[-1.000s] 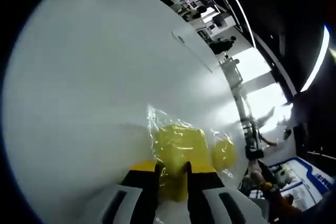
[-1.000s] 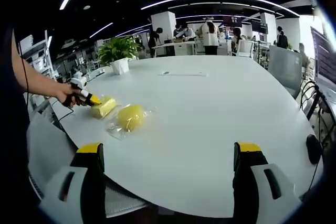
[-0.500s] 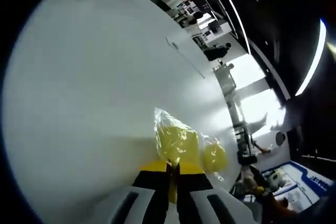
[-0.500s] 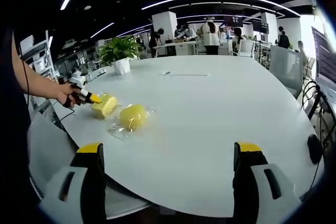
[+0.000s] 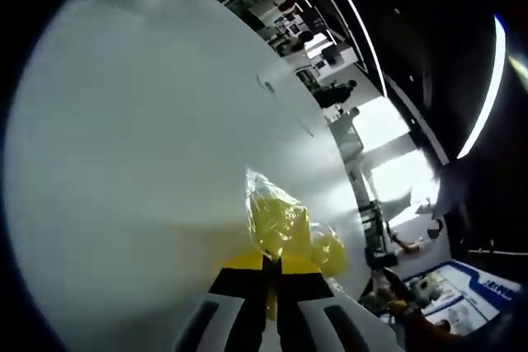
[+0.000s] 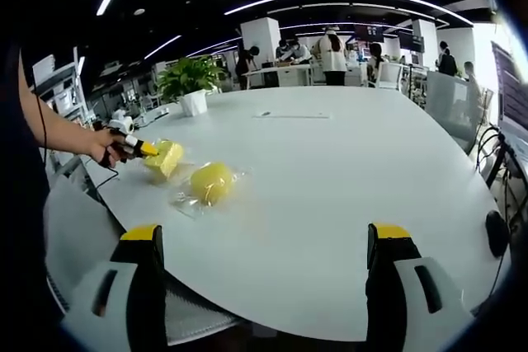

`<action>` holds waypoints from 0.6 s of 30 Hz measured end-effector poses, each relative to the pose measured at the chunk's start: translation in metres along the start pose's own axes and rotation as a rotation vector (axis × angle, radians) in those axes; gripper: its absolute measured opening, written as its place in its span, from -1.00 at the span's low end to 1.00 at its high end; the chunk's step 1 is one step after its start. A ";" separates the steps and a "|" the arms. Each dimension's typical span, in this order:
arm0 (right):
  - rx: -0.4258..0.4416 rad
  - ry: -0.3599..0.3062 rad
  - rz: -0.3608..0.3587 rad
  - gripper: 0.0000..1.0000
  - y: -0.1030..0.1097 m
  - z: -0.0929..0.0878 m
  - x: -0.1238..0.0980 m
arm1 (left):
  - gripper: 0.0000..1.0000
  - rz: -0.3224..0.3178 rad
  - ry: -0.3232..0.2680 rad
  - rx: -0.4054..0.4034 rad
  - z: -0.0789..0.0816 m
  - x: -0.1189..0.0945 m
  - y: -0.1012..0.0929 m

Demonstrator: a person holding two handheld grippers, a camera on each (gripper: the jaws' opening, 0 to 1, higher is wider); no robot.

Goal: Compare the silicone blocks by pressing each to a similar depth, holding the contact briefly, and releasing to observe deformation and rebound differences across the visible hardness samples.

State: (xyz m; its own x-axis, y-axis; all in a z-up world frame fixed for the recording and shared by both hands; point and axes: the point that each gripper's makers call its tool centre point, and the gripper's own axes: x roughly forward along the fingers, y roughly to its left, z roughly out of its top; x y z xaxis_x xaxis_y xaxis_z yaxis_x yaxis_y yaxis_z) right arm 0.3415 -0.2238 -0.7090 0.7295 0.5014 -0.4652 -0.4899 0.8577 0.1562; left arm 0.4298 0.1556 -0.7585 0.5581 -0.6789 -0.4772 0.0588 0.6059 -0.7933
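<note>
The bagged yellow block (image 5: 276,220) sits pinched in my left gripper (image 5: 272,274) near the white table (image 6: 346,171) edge (the rounder yellow sample (image 6: 209,182) lies just beside); my right gripper (image 6: 268,286) hangs spread wide

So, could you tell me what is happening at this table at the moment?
A person is testing bagged yellow silicone samples on a white table. The left gripper has its jaws pinched shut on the square block, which is lifted at one end, as the right gripper view shows. The round sample lies beside it in its own clear bag, untouched. The right gripper hangs back near the table edge, jaws wide open and holding nothing.
</note>
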 end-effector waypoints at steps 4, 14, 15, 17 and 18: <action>-0.002 -0.001 0.006 0.93 0.001 0.001 0.002 | -1.00 -0.016 -0.022 0.014 0.003 -0.004 -0.013; -0.008 -0.006 0.018 0.93 0.003 0.005 0.006 | -0.99 -0.068 -0.111 0.152 0.026 -0.017 -0.046; -0.010 -0.006 0.019 0.93 0.003 0.005 0.006 | -0.99 -0.072 -0.122 0.155 0.030 -0.019 -0.048; -0.010 -0.007 0.020 0.93 0.004 0.006 0.006 | -0.99 -0.085 -0.138 0.162 0.034 -0.022 -0.051; -0.010 -0.007 0.020 0.93 0.004 0.007 0.006 | -0.99 -0.087 -0.141 0.164 0.034 -0.023 -0.052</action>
State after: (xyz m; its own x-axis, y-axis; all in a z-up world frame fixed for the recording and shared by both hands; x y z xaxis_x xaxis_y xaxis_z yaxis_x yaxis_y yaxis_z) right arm 0.3471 -0.2160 -0.7056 0.7229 0.5194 -0.4557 -0.5093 0.8462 0.1566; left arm 0.4422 0.1541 -0.6933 0.6547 -0.6736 -0.3431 0.2390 0.6150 -0.7514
